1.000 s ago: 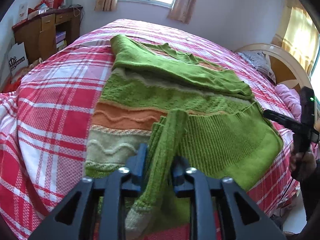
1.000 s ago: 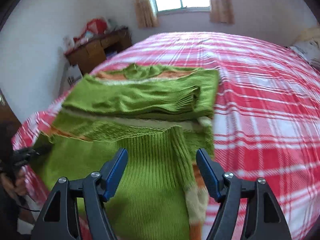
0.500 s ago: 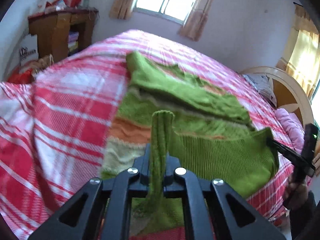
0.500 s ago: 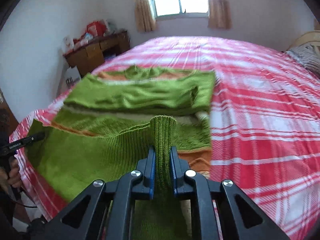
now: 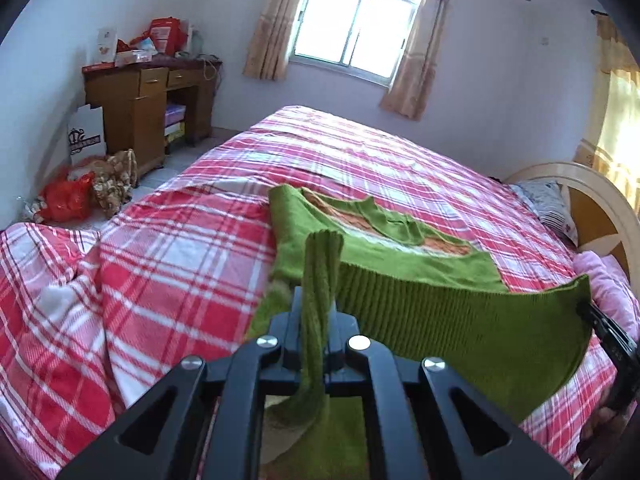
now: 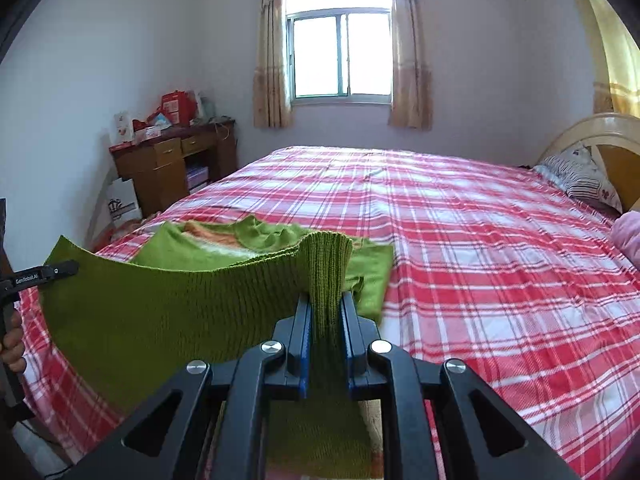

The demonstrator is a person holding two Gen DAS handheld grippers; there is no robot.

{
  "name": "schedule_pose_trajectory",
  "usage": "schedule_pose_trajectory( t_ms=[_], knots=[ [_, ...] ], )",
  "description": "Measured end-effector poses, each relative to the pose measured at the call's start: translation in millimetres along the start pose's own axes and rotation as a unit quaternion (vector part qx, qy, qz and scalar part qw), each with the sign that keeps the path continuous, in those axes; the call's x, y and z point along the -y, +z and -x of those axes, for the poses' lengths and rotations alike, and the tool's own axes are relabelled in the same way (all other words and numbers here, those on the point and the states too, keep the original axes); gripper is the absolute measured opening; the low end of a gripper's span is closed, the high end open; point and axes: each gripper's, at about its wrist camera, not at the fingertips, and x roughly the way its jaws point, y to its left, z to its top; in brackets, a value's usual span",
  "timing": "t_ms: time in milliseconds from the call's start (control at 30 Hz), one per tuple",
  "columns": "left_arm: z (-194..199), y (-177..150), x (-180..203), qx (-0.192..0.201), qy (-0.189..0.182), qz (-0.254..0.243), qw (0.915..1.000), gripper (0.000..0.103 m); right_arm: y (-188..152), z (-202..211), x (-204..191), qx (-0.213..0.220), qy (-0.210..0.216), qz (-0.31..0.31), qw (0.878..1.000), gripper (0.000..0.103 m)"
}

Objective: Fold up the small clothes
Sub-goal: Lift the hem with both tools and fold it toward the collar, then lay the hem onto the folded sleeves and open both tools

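Observation:
A green knitted sweater [image 5: 440, 312] with orange and cream stripes lies on the red plaid bed [image 5: 180, 248]. Its ribbed hem is lifted and stretched between both grippers. My left gripper [image 5: 316, 308] is shut on one hem corner. My right gripper [image 6: 324, 304] is shut on the other hem corner of the sweater [image 6: 168, 312]. The sweater's upper part, with sleeves folded over, still rests on the bed. The right gripper also shows in the left wrist view [image 5: 612, 336], and the left gripper shows in the right wrist view [image 6: 40, 276].
A wooden desk [image 5: 140, 100] with clutter stands by the far wall left of the window [image 5: 356, 44]. Bags [image 5: 68, 196] lie on the floor beside it. Pillows [image 6: 580, 180] and a curved headboard [image 6: 600, 128] are at the bed's right.
Both grippers closed on the hem corners, the right one from wide open, and lifted the hem off the bed, raising it toward the sweater's upper part.

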Motion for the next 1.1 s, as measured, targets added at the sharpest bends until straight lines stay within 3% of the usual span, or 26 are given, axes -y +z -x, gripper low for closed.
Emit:
schedule_pose_trajectory(
  t_ms=[367, 567, 767, 1100],
  knots=[
    [-44, 34, -2, -0.001, 0.004, 0.029, 0.9996, 0.006, 34, -39, 4, -0.005, -0.014, 0.012, 1.000, 0.012],
    [-75, 54, 3, -0.020, -0.009, 0.028, 0.9994, 0.006, 44, -77, 15, -0.025, -0.009, -0.005, 1.000, 0.012],
    [-101, 69, 3, -0.024, 0.003, 0.031, 0.9992, 0.006, 55, -120, 37, -0.047, 0.000, -0.044, 0.998, 0.012],
    [-163, 112, 10, -0.023, 0.017, 0.030, 0.9992, 0.006, 87, -197, 46, -0.067, -0.027, -0.024, 0.997, 0.012]
  ],
)
